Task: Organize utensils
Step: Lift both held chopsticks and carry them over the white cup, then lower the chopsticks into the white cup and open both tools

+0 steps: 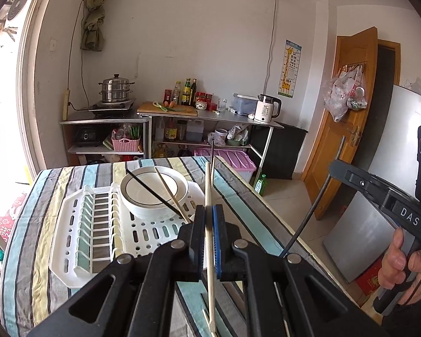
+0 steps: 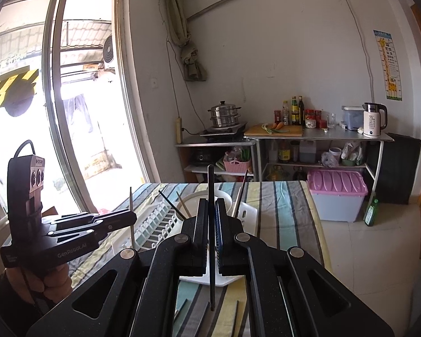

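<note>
My left gripper is shut on a pale wooden chopstick, held nearly upright above the striped table. My right gripper is shut on a black chopstick, also upright; it shows at the right of the left wrist view. A white bowl sits on a white dish rack; one black chopstick and one wooden chopstick lie across the bowl. More chopsticks lie on the table under the right gripper. The left gripper with its chopstick shows at the left of the right wrist view.
The table has a striped cloth, with its right edge beside open floor. A pink-lidded storage box and a green bottle stand on the floor. Kitchen shelves with a steamer pot and a kettle line the back wall.
</note>
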### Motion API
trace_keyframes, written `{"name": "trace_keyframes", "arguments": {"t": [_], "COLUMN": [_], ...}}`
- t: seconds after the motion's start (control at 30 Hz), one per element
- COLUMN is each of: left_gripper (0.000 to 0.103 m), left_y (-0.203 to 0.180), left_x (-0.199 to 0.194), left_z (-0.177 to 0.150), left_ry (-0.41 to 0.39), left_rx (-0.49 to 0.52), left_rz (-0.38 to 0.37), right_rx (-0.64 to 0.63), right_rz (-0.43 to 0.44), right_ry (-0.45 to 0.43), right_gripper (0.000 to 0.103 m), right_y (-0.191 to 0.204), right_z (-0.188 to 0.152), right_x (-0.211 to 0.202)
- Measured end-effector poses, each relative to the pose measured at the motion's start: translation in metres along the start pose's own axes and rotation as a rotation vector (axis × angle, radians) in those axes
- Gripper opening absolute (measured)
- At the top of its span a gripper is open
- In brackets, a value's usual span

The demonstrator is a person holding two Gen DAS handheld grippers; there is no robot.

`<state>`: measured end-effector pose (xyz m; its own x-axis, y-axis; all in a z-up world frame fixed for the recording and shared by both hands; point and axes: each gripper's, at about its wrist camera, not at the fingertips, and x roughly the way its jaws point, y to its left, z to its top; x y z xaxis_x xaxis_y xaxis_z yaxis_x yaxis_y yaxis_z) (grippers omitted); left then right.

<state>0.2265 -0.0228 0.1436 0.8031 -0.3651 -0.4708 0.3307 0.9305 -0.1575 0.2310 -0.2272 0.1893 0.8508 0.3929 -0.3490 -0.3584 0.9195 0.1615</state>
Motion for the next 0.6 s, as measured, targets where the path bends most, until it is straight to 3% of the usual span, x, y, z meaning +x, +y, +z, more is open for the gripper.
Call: {"name": "trace_keyframes", "arguments": {"t": [0.4,0.6], "left_gripper": [0.006,0.006], "left_y": [0.010,0.016], "left_x": [0.067,0.092], "left_z": [0.053,0.063], "left_ry": [-0.021,-0.042], "left_rx": [-0.042,-0.064], "left_rz": [0.026,0.040], "right_rx": [0.031,0.039], "right_rz": [0.006,0.012], "right_ry": [-0.037,-0.029], "right_gripper": [0.004,0.004], "right_y": [-0.018,-0.023], "right_z": [0.039,0.045], "right_x": [0.048,0.071]}}
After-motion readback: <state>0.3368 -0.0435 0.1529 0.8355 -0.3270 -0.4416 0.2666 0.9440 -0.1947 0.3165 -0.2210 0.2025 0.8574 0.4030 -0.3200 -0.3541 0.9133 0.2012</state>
